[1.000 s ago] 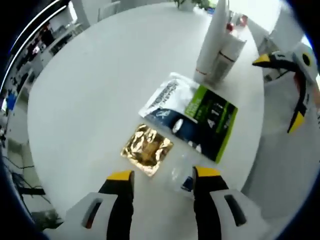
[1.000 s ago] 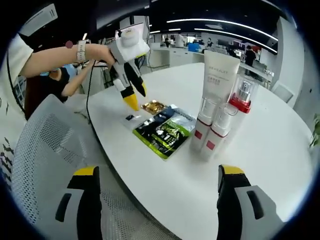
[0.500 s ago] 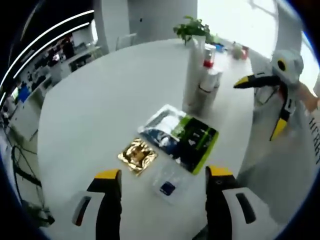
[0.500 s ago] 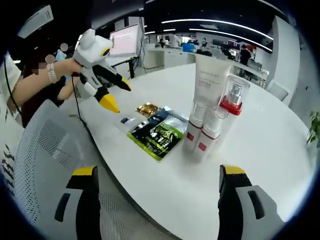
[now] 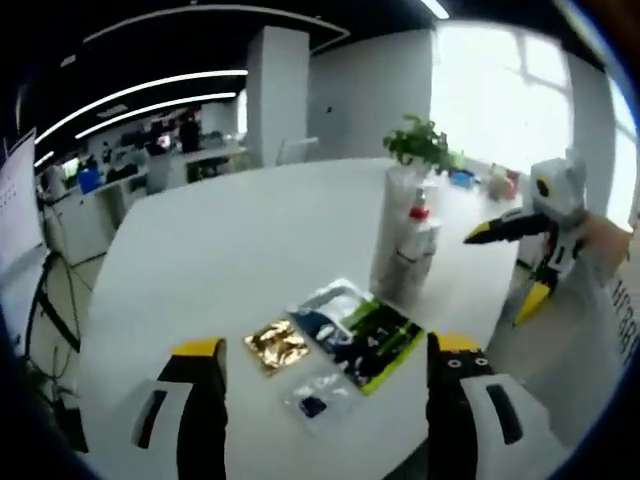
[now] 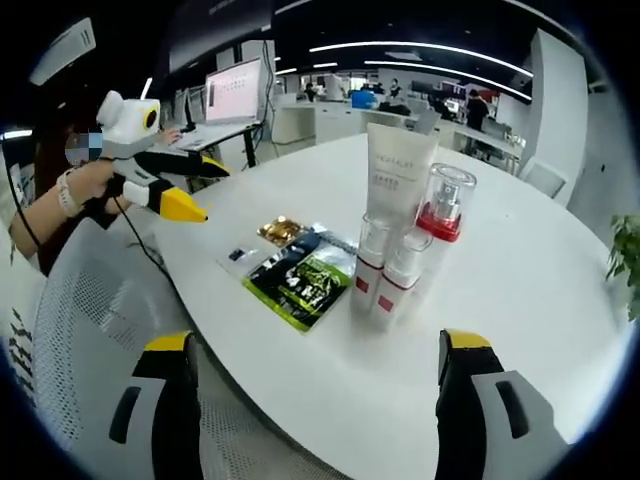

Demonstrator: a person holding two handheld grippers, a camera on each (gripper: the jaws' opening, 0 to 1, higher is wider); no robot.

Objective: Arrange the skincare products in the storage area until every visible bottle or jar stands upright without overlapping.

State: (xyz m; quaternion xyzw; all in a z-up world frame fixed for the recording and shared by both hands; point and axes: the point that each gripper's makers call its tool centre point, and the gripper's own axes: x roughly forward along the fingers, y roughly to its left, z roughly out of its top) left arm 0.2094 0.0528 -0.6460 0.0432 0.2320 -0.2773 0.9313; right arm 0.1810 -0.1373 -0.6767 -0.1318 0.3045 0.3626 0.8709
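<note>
The green packet [image 5: 385, 342] shows "4 1"; print on the white tube [image 6: 396, 180] is too small to read.

I count four skincare containers upright: one tall white tube [image 6: 396, 175], one red-collared pump bottle [image 6: 441, 215], two small red-labelled bottles [image 6: 370, 270]. At their nine o'clock lie four flat packets: green-black sachet [image 6: 305, 283], silver-blue sachet [image 5: 333, 308], gold sachet [image 6: 281, 231], clear packet [image 5: 314, 400].

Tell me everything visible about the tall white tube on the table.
The tall white squeeze tube stands upright on its cap on the round white table, flaring wider toward its flat crimped top, with small grey print near the top. It looks like matte plastic. Three smaller bottles crowd against its front; whether they touch it is unclear.
</note>
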